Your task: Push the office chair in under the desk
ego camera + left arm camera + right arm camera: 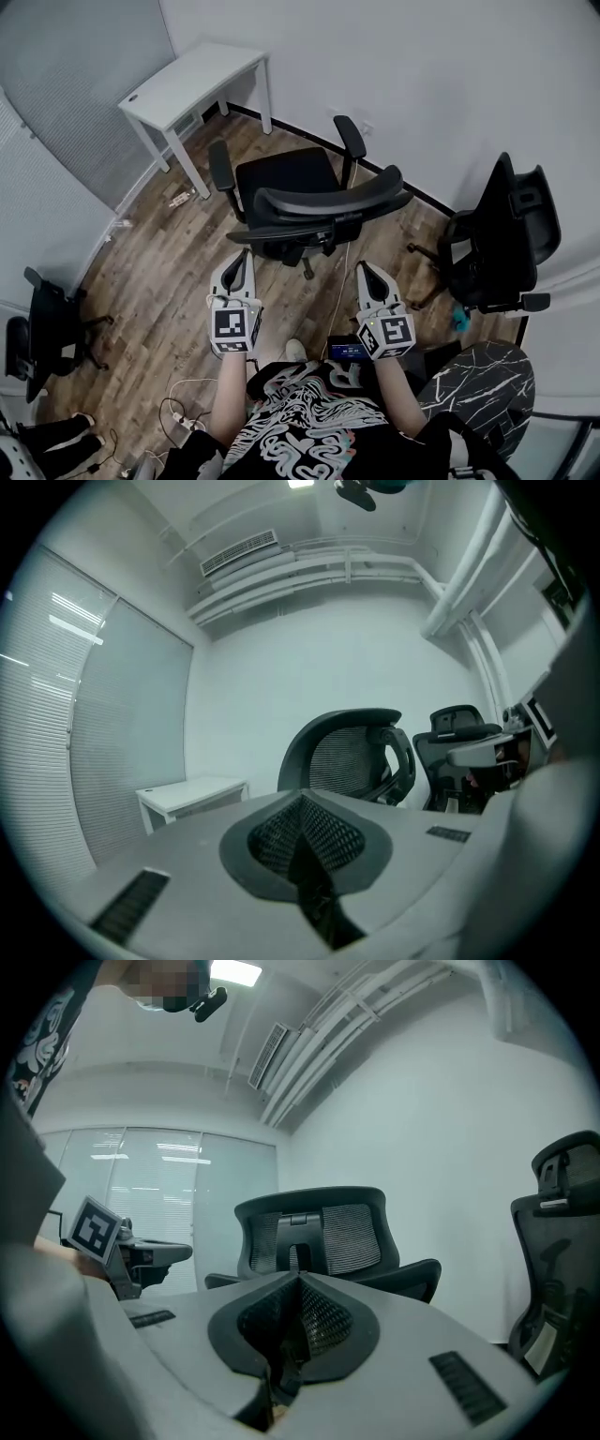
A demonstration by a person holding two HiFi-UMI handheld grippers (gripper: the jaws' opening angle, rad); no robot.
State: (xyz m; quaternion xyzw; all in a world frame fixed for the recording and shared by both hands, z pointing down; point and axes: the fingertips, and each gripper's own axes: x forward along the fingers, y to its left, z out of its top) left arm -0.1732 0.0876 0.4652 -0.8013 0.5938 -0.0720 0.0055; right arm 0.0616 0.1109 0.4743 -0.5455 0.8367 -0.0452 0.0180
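Both tongs are shut tight with nothing in them: the left tongs (237, 267) and the right tongs (372, 277) hang side by side just behind the office chair (300, 202), not touching it yet. In the left gripper view the jaws (305, 846) are pressed together, and the chair back (352, 757) and the desk (192, 794) show beyond them. The right gripper view shows the same closed jaws (295, 1321) pointing at the chair back (314, 1237). The chair stands in the middle of the wood floor (178, 272), near the far wall, with its back toward the person. The white desk (192, 80) sits in the far left corner of the floor, and the chair is beside it, not under it. I think the push has not begun. To do it well, put both shut tips on the top edge of the chair back, one on each side, so it rolls straight and does not spin. Steer it left toward the open side of the desk. Go slowly, because the armrests might bump the desk legs. A white cord (339, 281) lies on the floor by the wheels and could catch them. Another chair (502, 239) stands by the right wall, well out of the way.
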